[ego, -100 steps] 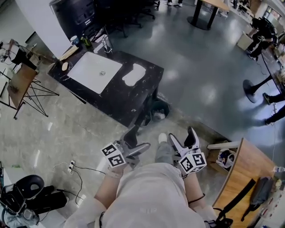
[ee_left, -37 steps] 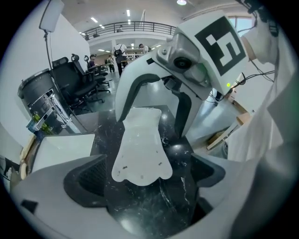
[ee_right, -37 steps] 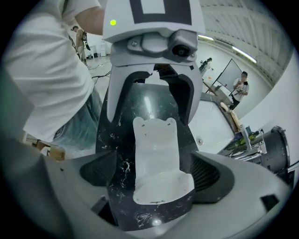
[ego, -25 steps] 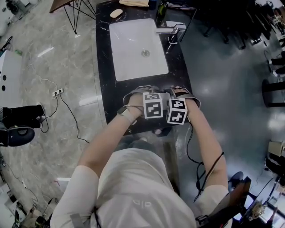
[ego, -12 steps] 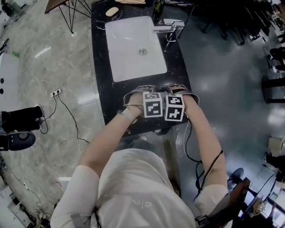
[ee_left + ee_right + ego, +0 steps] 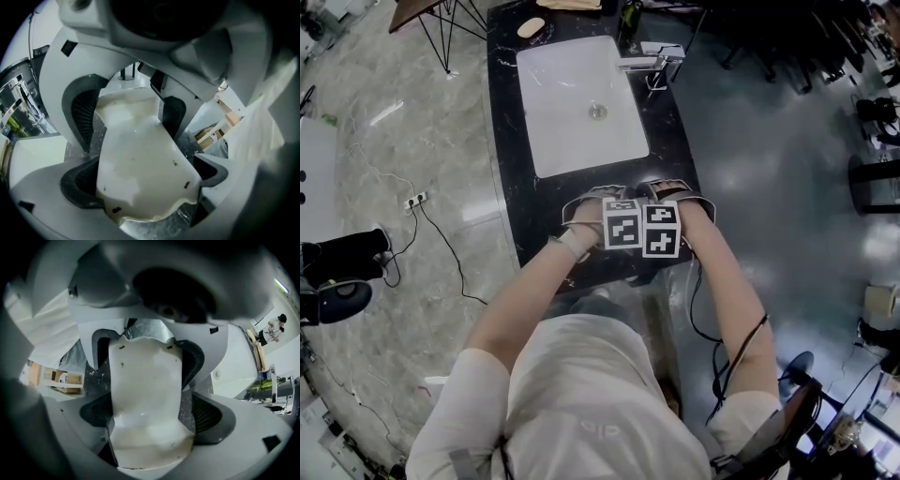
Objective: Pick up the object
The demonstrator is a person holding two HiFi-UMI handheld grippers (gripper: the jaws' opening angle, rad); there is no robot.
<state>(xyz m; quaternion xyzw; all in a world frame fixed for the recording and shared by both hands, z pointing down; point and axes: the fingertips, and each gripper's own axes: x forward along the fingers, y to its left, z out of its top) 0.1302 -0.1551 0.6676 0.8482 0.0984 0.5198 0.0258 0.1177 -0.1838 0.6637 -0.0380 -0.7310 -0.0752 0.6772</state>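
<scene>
At the near edge of the black marble desk, the left gripper and the right gripper sit side by side, touching or nearly so, both pointing toward the white sink and the tap at the far end. Between them they hold a flat white object with a wavy outline and a few dark specks.

Seen from the left gripper, the fingers stand fairly wide and press on the object's two side edges, with the piece filling the whole gap and running back toward the camera. Seen from the right gripper, its fingers close on the same piece in the same way, one against each long edge. Speckled marble shows just beyond and beside the object; whether it rests on the desk or is raised off it cannot be told.
</scene>
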